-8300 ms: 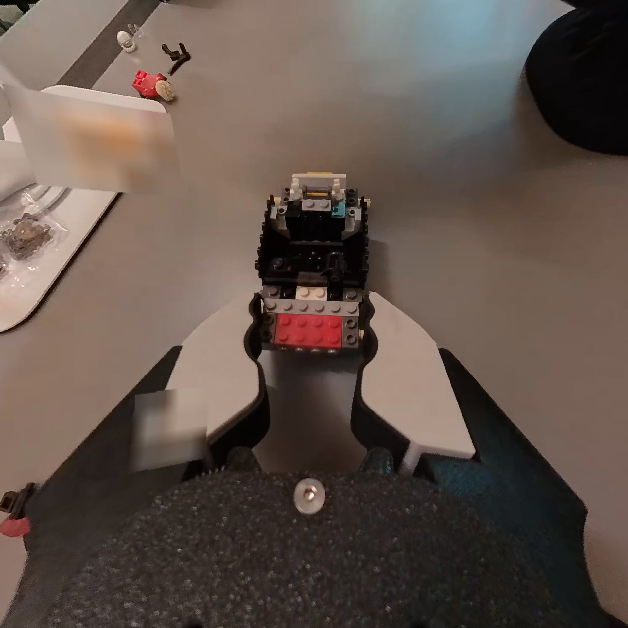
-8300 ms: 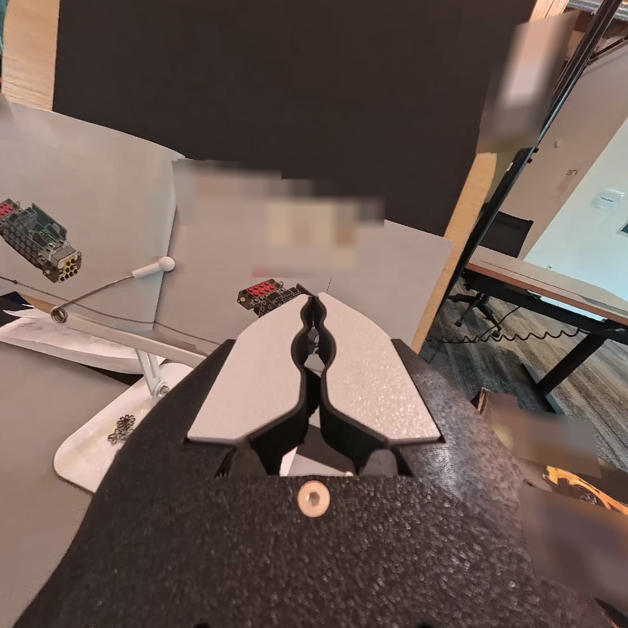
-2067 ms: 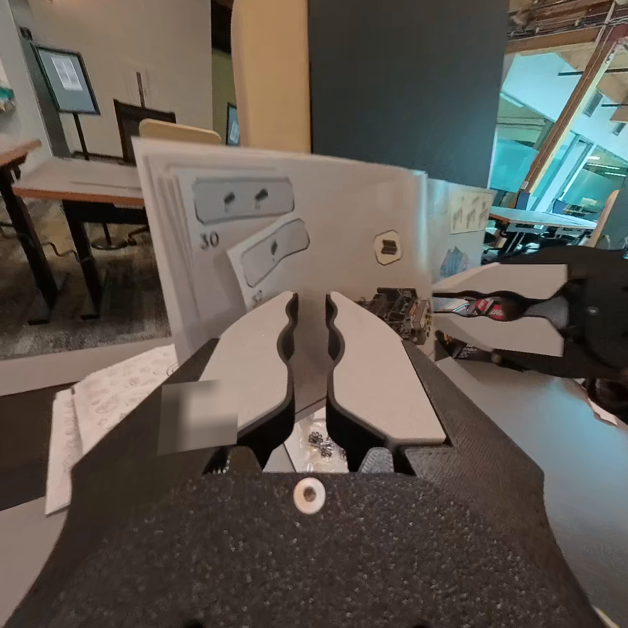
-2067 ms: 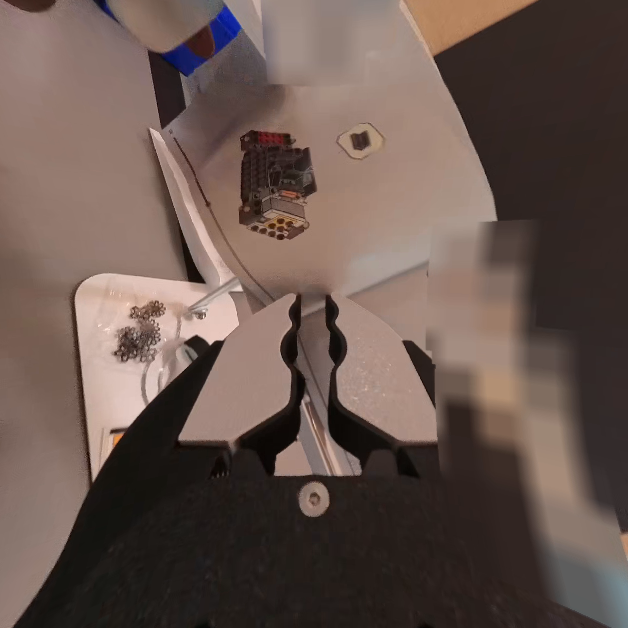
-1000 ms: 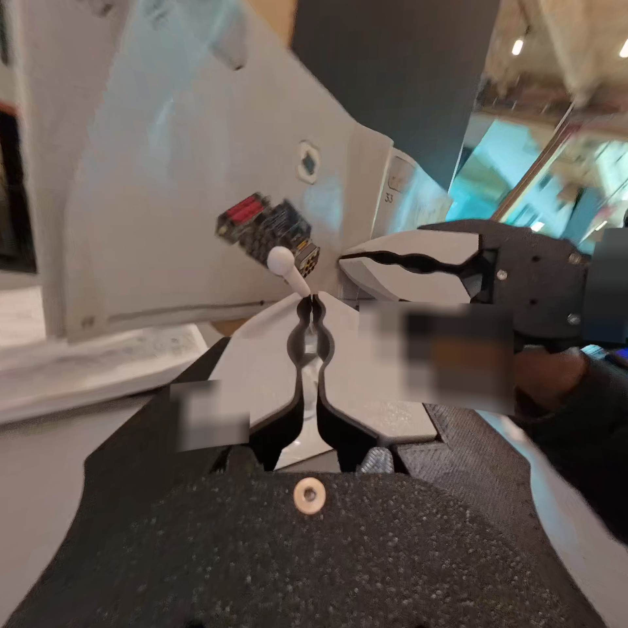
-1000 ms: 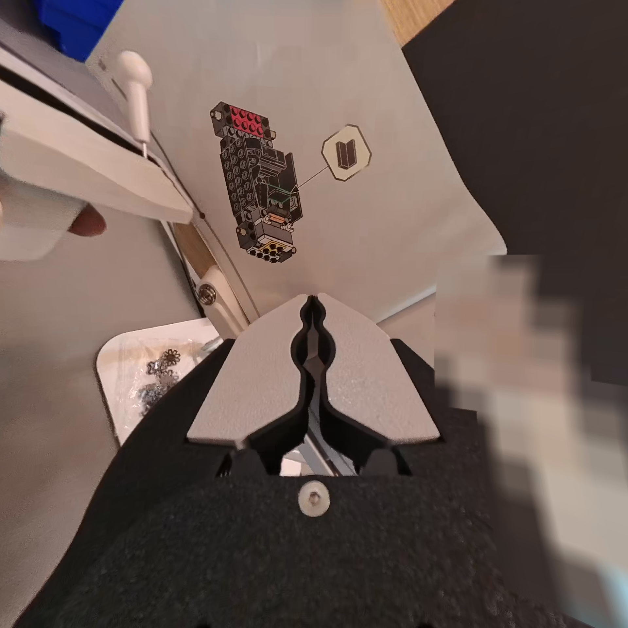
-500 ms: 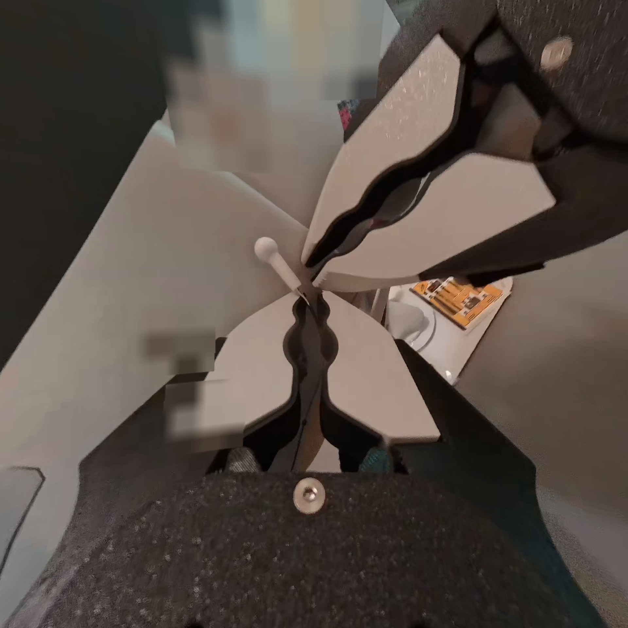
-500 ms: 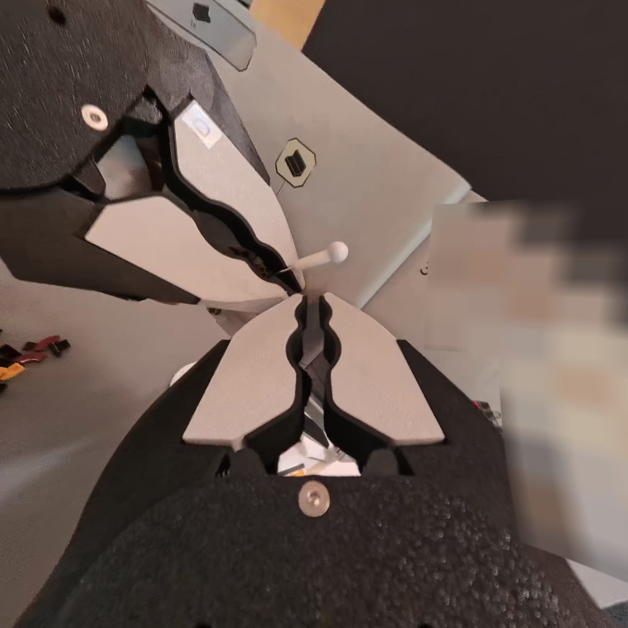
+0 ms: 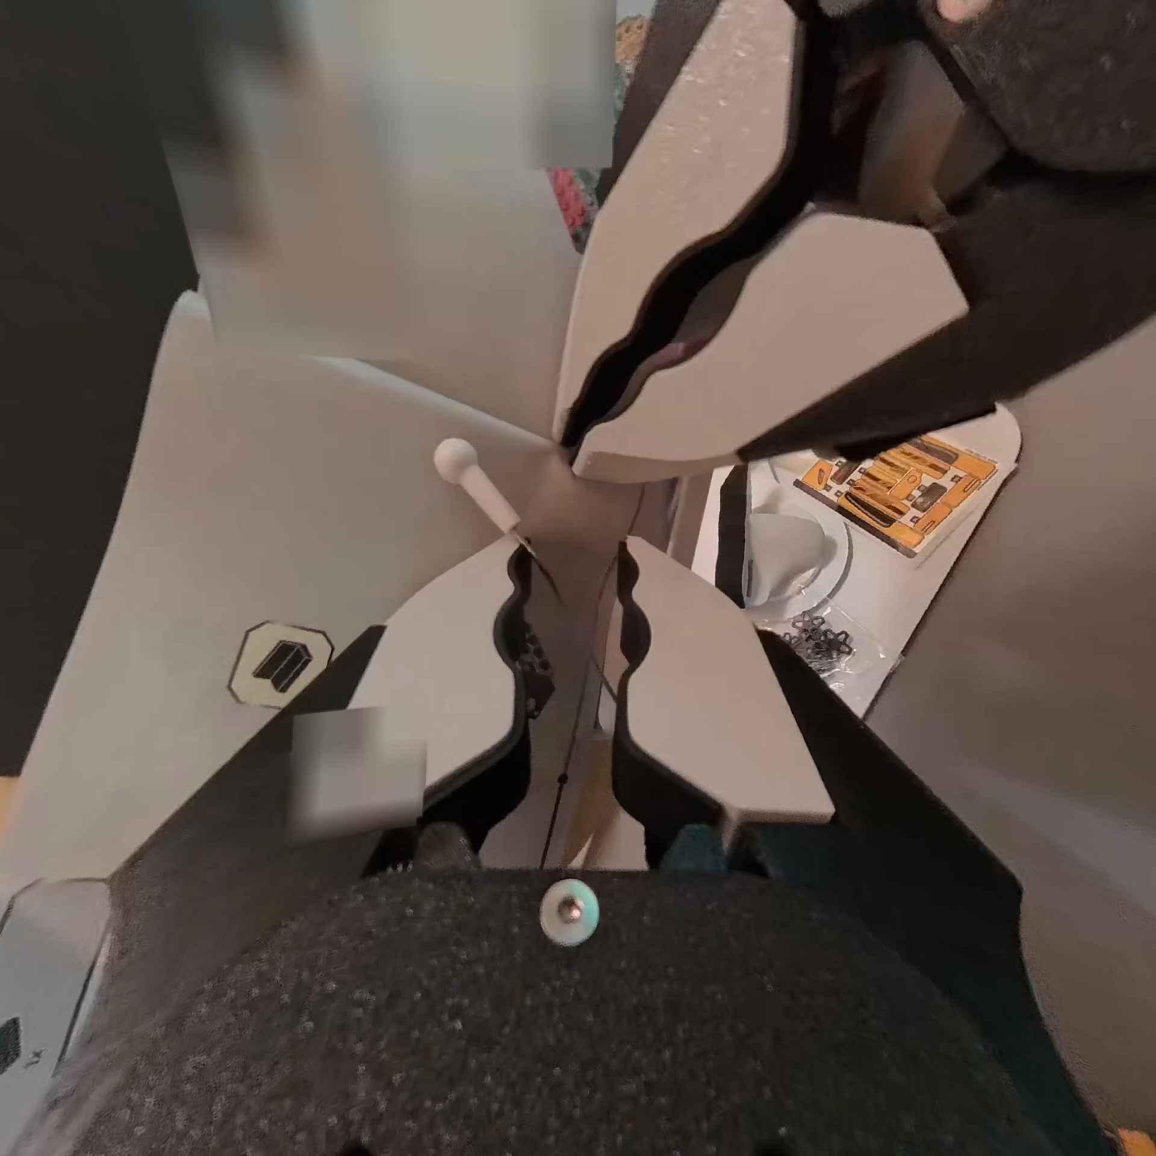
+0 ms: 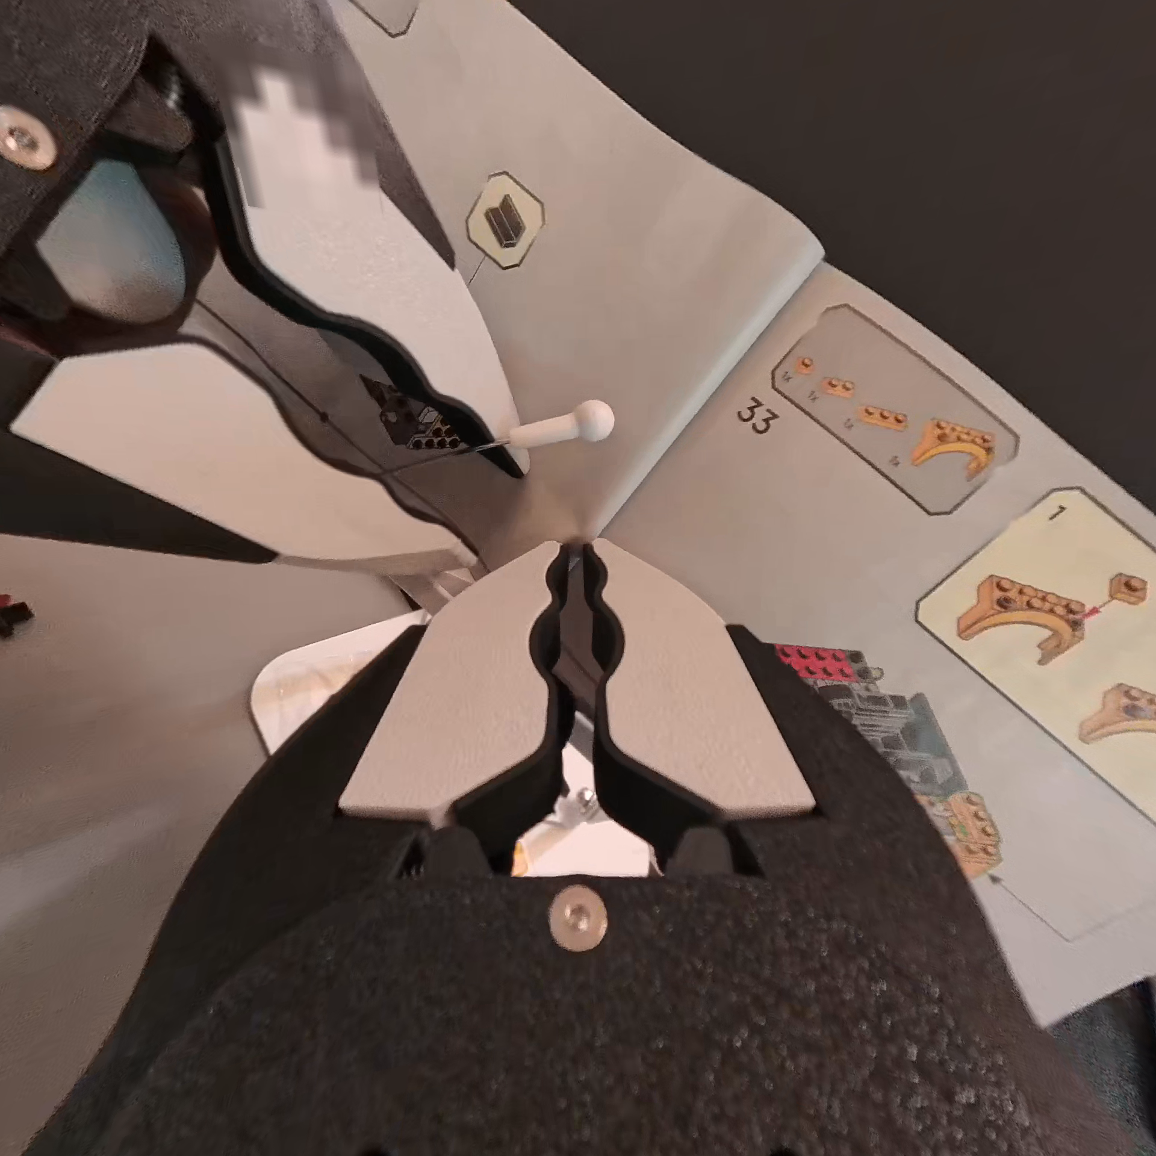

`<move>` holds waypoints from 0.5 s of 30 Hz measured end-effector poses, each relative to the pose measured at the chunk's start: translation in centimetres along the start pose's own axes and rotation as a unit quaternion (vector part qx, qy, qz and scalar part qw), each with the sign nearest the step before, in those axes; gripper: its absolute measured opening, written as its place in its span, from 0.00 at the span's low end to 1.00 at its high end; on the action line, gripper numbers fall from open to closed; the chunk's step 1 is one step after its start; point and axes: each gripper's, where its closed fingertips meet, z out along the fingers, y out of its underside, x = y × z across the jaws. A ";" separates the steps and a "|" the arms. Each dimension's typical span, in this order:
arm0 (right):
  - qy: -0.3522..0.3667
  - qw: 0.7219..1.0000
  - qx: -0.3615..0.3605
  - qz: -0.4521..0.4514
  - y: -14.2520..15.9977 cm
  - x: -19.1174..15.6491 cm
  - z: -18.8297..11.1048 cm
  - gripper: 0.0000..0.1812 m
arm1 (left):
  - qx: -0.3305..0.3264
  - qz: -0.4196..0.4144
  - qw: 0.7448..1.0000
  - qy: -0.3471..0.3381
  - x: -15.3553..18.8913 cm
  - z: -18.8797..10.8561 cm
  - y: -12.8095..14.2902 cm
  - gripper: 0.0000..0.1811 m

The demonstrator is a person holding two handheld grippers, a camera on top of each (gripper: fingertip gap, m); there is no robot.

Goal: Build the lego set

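Note:
The instruction booklet (image 10: pixel 657 263) stands open on a stand, and no real model is in view. One page (image 9: pixel 313 500) curls between both grippers. My right gripper (image 10: pixel 572 547) is shut on that page's lower corner; it also shows in the left wrist view (image 9: pixel 566 447) at the upper right. My left gripper (image 9: pixel 572 550) is open, its fingers on either side of the page's bottom edge. It shows in the right wrist view (image 10: pixel 507 469) at the upper left. The stand's wire arm with a white ball tip (image 9: pixel 456 453) (image 10: pixel 591 422) lies across the page just beyond the left fingertips.
The stand's white base (image 9: pixel 976 438) carries an orange sticker sheet (image 9: pixel 894 494) and a clear bag of small black parts (image 9: pixel 819 638). The grey table (image 10: pixel 125 657) lies to the left, with small dark pieces (image 10: pixel 12 613) at its edge. The facing page (image 10: pixel 938 563) shows orange parts. Less than 4 cm separates the two grippers' tips.
My left gripper has opened and let go of the wire arm. My right gripper has closed on the page corner. Both have come closer together at the page.

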 end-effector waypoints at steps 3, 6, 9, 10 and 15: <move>-0.004 1.000 0.005 0.008 0.0 -0.1 -0.1 0.02 | 0.020 0.033 0.999 -0.017 0.1 -0.1 0.1 0.15; -0.006 1.000 0.004 0.004 0.1 -0.2 -0.2 0.04 | 0.030 -0.007 0.999 -0.024 -0.2 -0.5 0.2 0.15; -0.003 0.999 0.033 0.025 -0.7 0.7 -1.6 0.13 | 0.078 -0.064 0.993 -0.059 -1.1 -2.6 -0.2 0.16; 0.006 0.998 0.053 0.042 -1.2 1.7 -2.5 0.16 | 0.087 -0.084 0.990 -0.067 -1.3 -3.4 0.1 0.19; 0.089 0.984 0.086 0.127 0.3 11.2 -7.3 0.38 | 0.096 -0.179 0.971 -0.129 -3.4 -6.7 3.9 0.21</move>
